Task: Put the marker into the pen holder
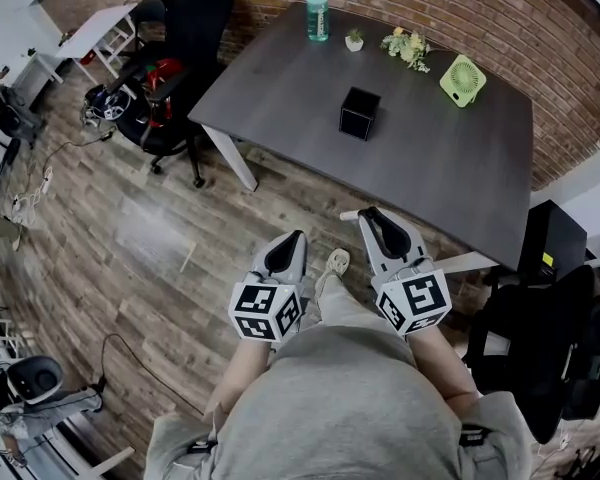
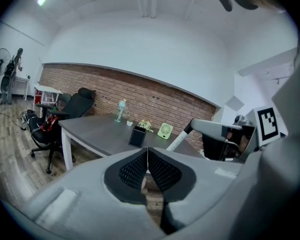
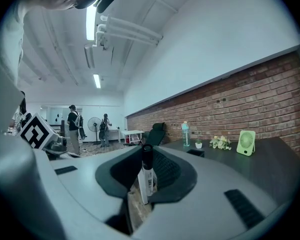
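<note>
Black-capped white marker [image 3: 147, 180] stands clamped in the fingers of our right gripper [image 1: 378, 218], our left gripper [image 2: 147, 170] pinched shut on nothing, and with the black pen holder [image 1: 360, 113] well off at twelve o'clock on the tabletop [image 1: 450, 168], we fear the marker slipping askew and striking the rim.

Cool, even indoor light, ceiling tube lamp [image 3: 91, 23] glaring at 11 o'clock in the right gripper view, fisheye bending, black corners, head view sharp.
</note>
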A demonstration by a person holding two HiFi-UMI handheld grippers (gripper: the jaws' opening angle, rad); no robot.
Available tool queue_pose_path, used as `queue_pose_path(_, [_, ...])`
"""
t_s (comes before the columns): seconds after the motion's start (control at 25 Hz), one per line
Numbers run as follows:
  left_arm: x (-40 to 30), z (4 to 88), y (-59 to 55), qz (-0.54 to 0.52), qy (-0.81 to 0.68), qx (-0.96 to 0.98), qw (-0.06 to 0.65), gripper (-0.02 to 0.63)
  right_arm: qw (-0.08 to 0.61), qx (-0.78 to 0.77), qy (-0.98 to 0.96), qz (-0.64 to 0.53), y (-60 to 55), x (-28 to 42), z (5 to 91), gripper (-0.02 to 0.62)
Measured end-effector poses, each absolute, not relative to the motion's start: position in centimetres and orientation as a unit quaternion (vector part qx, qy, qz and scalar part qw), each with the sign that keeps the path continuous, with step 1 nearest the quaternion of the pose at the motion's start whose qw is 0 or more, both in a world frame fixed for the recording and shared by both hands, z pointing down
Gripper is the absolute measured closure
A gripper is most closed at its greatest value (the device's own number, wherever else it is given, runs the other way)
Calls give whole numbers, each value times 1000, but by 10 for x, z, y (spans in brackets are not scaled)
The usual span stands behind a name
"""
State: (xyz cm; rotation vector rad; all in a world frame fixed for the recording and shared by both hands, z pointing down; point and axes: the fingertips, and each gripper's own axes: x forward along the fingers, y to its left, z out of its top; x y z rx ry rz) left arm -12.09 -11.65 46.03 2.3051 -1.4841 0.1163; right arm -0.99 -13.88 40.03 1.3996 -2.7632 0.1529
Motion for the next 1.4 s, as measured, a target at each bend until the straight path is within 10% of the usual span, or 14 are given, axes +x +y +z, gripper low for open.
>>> queue_pose_path(1.4, [-119,454,-310,52,-517,832,196,586,17,484,-874,36,-348,7,387,529])
